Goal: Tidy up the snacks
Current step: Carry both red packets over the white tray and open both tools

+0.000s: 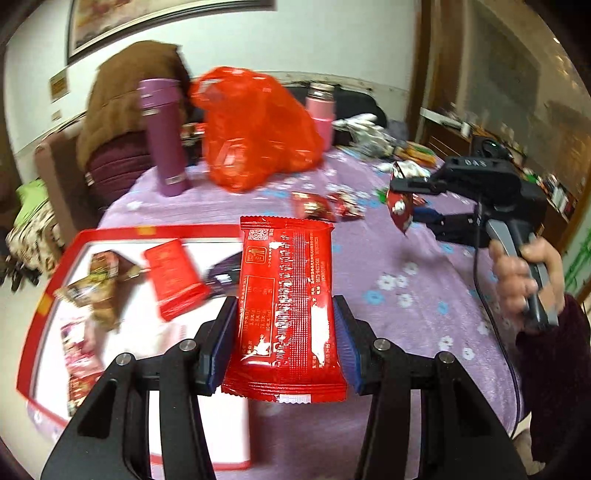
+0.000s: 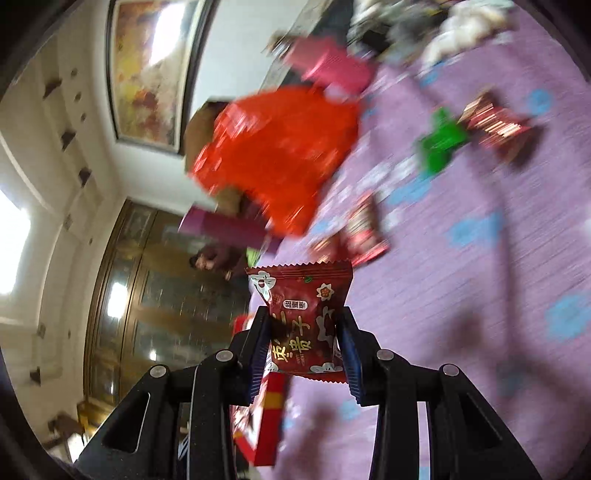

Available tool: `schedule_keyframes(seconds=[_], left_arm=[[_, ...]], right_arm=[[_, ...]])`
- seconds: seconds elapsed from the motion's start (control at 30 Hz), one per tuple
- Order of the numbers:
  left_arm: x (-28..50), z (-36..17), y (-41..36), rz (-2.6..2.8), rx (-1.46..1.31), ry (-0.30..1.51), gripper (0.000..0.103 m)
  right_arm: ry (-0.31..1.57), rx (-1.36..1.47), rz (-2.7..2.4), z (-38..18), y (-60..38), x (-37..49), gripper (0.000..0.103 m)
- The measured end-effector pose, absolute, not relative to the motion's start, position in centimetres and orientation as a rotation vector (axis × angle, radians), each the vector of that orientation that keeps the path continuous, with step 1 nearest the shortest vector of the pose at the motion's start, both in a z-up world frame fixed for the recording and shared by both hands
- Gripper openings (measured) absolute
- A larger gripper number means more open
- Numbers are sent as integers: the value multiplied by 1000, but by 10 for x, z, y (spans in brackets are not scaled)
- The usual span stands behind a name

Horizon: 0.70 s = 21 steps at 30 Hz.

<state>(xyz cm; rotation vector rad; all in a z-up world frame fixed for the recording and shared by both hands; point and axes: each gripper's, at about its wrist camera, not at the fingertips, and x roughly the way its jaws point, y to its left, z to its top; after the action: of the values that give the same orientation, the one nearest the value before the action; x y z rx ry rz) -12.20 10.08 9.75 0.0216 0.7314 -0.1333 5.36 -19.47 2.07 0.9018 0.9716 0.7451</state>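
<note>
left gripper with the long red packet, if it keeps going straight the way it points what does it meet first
Probably the purple flowered tablecloth just past the red-rimmed tray; the left gripper tilts downward. Farther along that line sit small red snack packets and the orange plastic bag. Fisheye depth is unclear, so this is a guess.

White walls [image 1: 314, 40] enclose the room; a framed painting [image 1: 147, 18] hangs at eleven o'clock; a brown armchair [image 1: 55, 173] stands at nine; dark wooden shelving [image 1: 498, 92] fills two o'clock; bright window light [image 2: 11, 251] at nine in the right view.
</note>
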Motion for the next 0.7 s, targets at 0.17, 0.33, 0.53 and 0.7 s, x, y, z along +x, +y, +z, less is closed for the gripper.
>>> schedule_keyframes(seconds=[0.17, 0.33, 0.53, 0.7], left_arm=[[-133, 103, 152, -22, -31, 698, 48], [-144, 102, 197, 105, -56, 671, 48], [-148, 91, 237, 185, -92, 666, 48], [-146, 81, 253, 213, -100, 676, 48]], right_arm=[[1012, 834, 850, 35, -121, 41, 37], [1052, 754, 963, 48, -49, 28, 37], [1091, 642, 1038, 53, 16, 9, 37], [1155, 560, 1039, 34, 54, 1, 37]])
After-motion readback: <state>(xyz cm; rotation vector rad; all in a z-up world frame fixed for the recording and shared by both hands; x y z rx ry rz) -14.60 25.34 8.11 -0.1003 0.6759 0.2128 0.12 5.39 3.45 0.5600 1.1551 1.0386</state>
